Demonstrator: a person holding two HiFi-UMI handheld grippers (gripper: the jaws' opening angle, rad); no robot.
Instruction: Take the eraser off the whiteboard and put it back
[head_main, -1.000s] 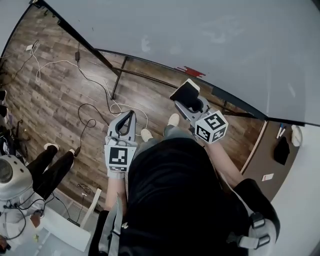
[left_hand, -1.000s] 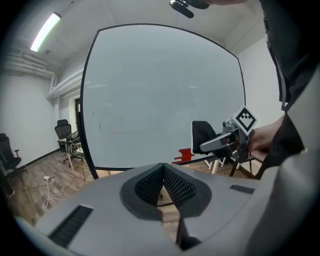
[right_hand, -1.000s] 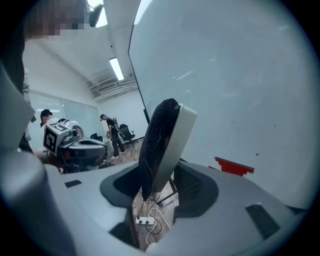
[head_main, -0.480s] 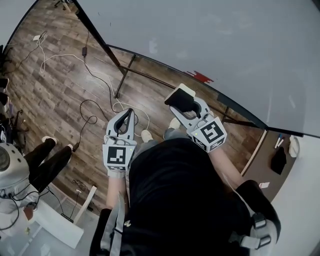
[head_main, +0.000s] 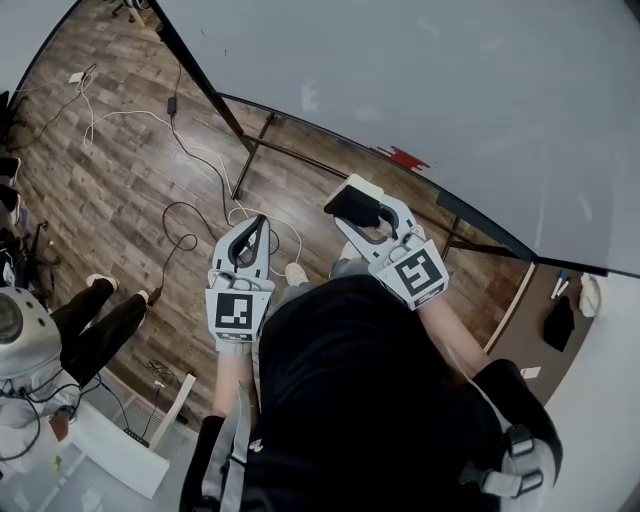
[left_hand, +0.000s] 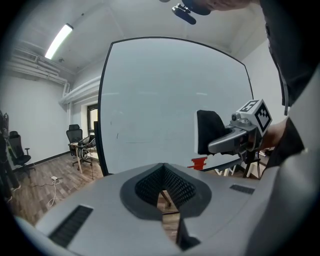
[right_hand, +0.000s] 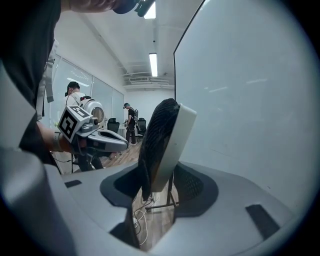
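Right gripper view: we hold the eraser (right_hand: 162, 145) upright, clamped in our right fingers (right_hand: 197, 187), the whiteboard (right_hand: 245, 90) close on their right; left fingers (left_hand: 175, 186) together, empty.

1. A wood-plank floor (head_main: 120, 190) spreads below and to the left of the left fingers (head_main: 263, 243), with loose cables (head_main: 186, 238) trailing over it.
2. Far beyond those fingers, to their left, black office chairs (left_hand: 74, 134) stand by a white wall (left_hand: 30, 110).
3. A strip light (left_hand: 59, 41) glows high above them.
4. Left of the right fingers (right_hand: 192, 186) runs a glazed partition (right_hand: 107, 97), with ceiling lights (right_hand: 153, 64) overhead.
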